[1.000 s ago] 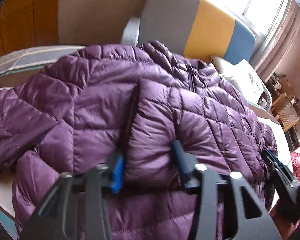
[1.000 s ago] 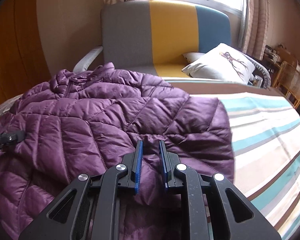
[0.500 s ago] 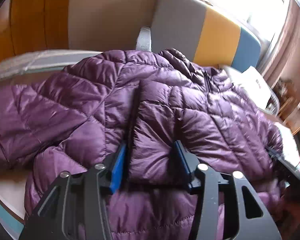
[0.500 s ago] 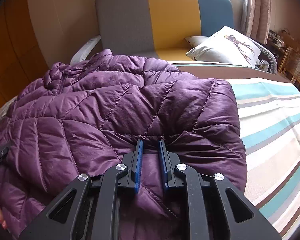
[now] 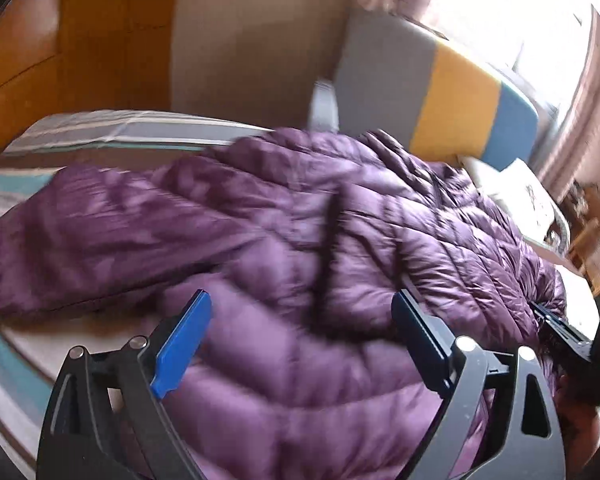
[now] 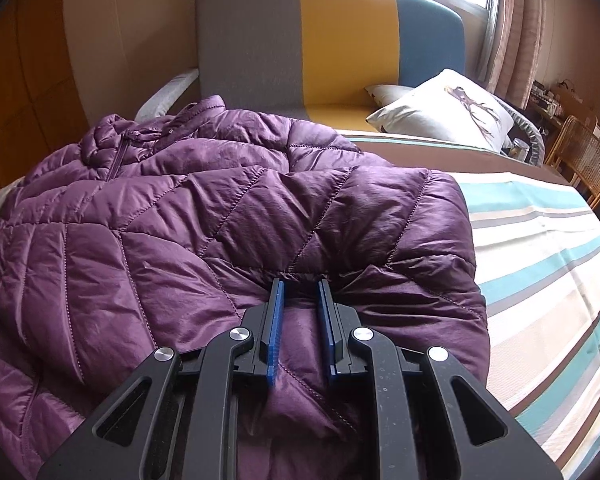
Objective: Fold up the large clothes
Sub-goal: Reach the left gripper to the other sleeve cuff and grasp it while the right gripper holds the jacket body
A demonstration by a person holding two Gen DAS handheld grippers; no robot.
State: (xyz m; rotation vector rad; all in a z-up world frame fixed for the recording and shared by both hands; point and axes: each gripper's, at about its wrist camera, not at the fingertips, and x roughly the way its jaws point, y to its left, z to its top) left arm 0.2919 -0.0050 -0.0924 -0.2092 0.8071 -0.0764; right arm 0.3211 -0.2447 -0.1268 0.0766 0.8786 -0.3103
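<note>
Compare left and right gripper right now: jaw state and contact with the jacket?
The left gripper has jaws wide and opening, pads clear of the purple jacket; the right gripper stands narrow, pinching a jacket fold. The left view is motion-blurred, the right sharp. Both have blue pads and point down at the jacket.

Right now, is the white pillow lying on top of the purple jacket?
No, the white pillow lies apart from the purple jacket, by the striped headboard.
</note>
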